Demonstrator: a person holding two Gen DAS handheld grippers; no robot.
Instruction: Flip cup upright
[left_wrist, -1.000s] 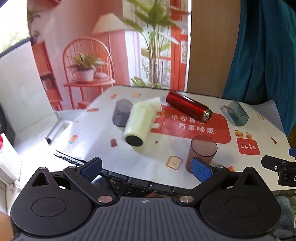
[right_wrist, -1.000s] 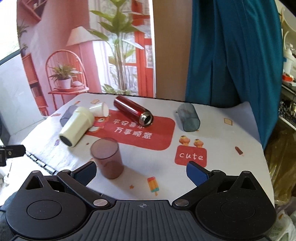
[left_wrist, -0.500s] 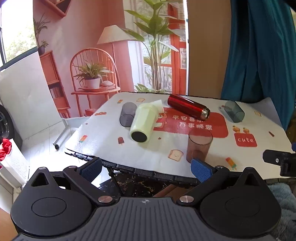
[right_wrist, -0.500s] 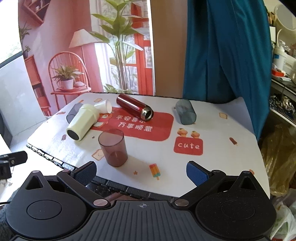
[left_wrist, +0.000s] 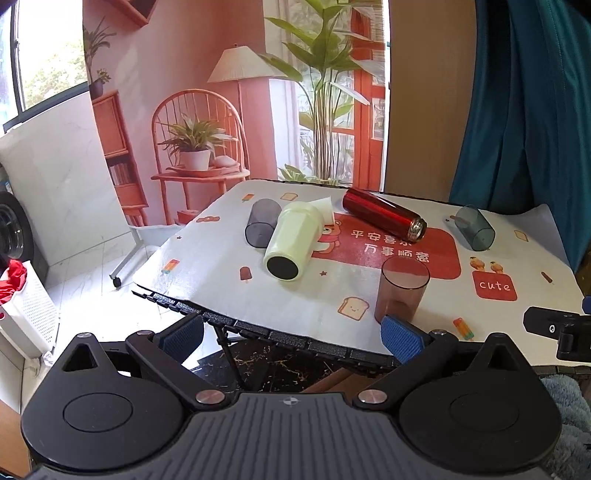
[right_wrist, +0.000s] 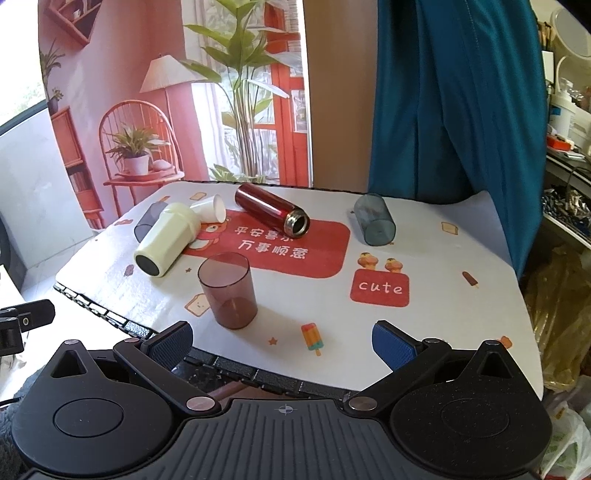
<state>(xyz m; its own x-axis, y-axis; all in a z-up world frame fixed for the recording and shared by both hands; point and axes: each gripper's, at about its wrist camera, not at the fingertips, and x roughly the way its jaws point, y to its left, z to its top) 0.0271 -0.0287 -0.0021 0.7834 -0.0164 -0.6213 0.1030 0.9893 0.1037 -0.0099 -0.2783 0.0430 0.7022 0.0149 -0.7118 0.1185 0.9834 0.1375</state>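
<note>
L→R on the table (right_wrist: 461, 317): grey cup (right_wrist: 146, 223), cream bottle (right_wrist: 166, 240), white paper cup (right_wrist: 210, 208), red flask (right_wrist: 271, 214), all on their sides; brown cup (right_wrist: 227, 290) upright near the front edge; teal cup (right_wrist: 373, 219) lies far right, long axis running front-back, mouth probably toward cam. Likely next target; right gripper (right_wrist: 282, 345) nearer it. Both grippers wide, empty, incl. left gripper (left_wrist: 291, 334), well short of the cups.
</note>
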